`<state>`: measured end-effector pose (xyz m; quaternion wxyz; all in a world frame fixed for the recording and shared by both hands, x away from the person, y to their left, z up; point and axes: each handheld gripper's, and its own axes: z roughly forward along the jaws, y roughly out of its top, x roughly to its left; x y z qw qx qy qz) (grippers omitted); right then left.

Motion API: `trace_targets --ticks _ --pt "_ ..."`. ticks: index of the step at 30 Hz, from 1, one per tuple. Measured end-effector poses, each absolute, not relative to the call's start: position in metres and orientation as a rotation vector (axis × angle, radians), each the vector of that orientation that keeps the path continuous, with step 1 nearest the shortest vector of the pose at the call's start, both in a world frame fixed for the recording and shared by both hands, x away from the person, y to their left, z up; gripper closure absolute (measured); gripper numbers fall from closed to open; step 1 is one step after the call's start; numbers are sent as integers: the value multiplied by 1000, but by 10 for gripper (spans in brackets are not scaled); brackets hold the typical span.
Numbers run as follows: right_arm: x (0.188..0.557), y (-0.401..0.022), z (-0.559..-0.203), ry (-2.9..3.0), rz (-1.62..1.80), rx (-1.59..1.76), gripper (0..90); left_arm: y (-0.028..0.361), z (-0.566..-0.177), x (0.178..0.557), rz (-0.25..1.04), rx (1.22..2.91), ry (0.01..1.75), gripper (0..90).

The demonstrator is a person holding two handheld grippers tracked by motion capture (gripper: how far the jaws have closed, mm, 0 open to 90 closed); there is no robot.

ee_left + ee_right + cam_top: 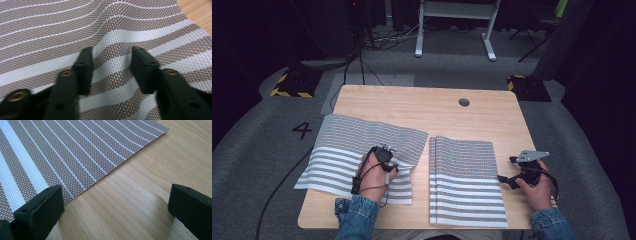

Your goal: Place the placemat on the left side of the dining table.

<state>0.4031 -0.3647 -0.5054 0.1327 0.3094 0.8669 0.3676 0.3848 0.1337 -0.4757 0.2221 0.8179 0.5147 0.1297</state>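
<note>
The brown woven placemat with white stripes (362, 147) lies on the left half of the light wooden table (412, 100), directly under the left gripper (385, 156), its long axis running across the table and its right edge rumpled upward. The left gripper's jaws stand half apart, pinching a raised ridge of the weave (112, 67) between them. The right gripper (512, 172), jaws spread wide and empty, rests by the right edge of a second, flat striped placemat (464, 180).

Two striped placemats (362, 150) (466, 182), two grippers (383, 154) (512, 170), one table (422, 102).
</note>
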Motion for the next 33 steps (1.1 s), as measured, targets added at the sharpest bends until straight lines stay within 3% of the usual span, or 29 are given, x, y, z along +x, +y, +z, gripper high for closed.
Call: trace_targets --ticks 1,2,8,11,19,33 --pt "403 -365 -505 2515 1067 898 5 136 -476 385 365 2253 1424 606" --pt "403 -365 -505 2515 1067 898 5 138 -476 385 373 2245 1420 705" --pt "403 -365 -505 2515 1067 898 5 149 -477 384 411 2210 1341 859" --pt "403 -365 -505 2515 1067 898 5 154 -470 380 457 2131 1292 869" --pt "403 -365 -505 2514 1066 899 5 160 -428 361 426 1979 1131 873" --pt "403 -365 -505 2514 1066 899 5 164 -393 314 288 2010 817 872"
